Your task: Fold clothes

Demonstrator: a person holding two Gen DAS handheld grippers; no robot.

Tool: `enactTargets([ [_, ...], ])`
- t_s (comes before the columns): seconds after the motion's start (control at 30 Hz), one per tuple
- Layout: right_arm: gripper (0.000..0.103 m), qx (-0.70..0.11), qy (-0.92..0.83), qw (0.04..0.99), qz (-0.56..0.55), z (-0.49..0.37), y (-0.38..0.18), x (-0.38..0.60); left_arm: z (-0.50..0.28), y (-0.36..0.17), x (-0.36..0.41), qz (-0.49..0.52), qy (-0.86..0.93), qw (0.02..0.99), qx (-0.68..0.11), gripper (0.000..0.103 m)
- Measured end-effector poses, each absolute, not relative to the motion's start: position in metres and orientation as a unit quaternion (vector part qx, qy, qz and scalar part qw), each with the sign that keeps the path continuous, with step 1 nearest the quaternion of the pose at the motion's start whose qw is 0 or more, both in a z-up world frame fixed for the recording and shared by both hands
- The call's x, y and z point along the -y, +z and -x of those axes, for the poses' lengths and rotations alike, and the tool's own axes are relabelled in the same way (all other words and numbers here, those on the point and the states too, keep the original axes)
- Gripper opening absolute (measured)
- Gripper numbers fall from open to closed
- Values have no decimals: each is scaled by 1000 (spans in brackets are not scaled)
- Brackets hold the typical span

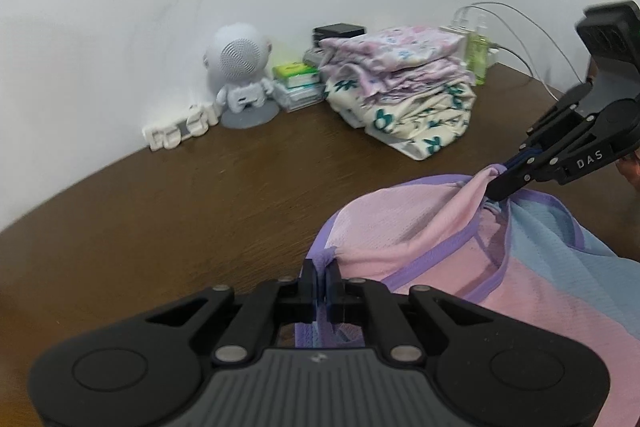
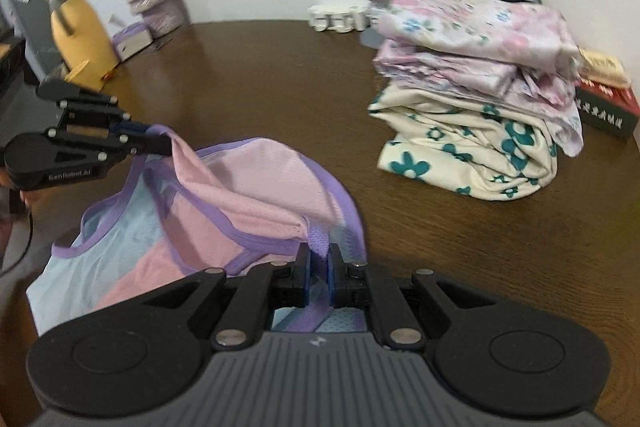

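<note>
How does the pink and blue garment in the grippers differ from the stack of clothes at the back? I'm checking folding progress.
The pink and blue garment is one mesh piece with purple trim, lifted and loose between the left gripper and right gripper; the stack of clothes is several floral pieces, folded and piled. The garment is held at two edges; the stack rests untouched. Both are over the same brown table.

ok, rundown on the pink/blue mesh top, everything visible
The mesh top is a sleeveless garment of thin perforated fabric in pink and light-blue panels with purple binding along its edges. It is partly lifted off the brown table, its lower part hanging off the near edge. The left claw and right claw each pinch a purple-trimmed edge, the pink panel draped slack between them. It lies apart from the folded pile.
</note>
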State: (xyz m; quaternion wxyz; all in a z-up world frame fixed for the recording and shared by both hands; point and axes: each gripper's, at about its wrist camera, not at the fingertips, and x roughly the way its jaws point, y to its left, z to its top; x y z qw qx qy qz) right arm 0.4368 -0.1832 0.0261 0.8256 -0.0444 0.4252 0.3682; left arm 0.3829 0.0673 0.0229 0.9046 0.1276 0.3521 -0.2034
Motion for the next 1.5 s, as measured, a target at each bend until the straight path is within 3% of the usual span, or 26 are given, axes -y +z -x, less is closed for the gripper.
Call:
enactTargets([
  [0.23,8,-417,352,837,-23,-454,11,189,-393,5,-72,-105,-197,907,-357,4],
  [0.47,11,-402,342,849,-22,-453,8,184,-394,4,-69,-119,-181,910,-354,15],
  [0.53,23,-396,343,851,-31,-450,10,187,-391,8,-70,-120,-177,915,-342,31],
  [0.6,64,-376,333,863,-44,-446,17,194,-384,19,-76,-115,-172,926,-314,54],
  [0.63,67,-358,324,874,-49,-441,22,199,-378,26,-80,-116,-166,933,-299,57],
  [0.73,67,-303,308,901,-47,-426,39,209,-363,44,-84,-125,-161,944,-260,59],
  [0.77,61,-295,315,901,-43,-423,43,206,-361,46,-82,-125,-164,945,-253,56],
  [0.8,52,-289,324,900,-38,-420,45,202,-361,47,-79,-125,-170,944,-252,40],
  [0.83,28,-289,334,897,-28,-418,46,194,-362,45,-75,-129,-179,941,-256,31],
  [0.87,14,-293,339,894,-16,-418,44,185,-366,41,-70,-135,-187,936,-265,19],
  [0.9,13,-301,340,891,1,-419,41,175,-369,36,-66,-141,-193,932,-274,16],
  [1.07,11,-343,319,881,67,-430,15,154,-386,6,-53,-169,-198,910,-322,11],
  [1.37,14,-335,327,883,35,-432,10,170,-381,8,-59,-157,-188,920,-307,15],
  [1.43,23,-324,333,885,17,-423,19,175,-367,20,-64,-155,-182,929,-281,27],
  [1.5,43,-302,338,891,11,-407,34,181,-348,34,-68,-150,-172,940,-252,57],
])
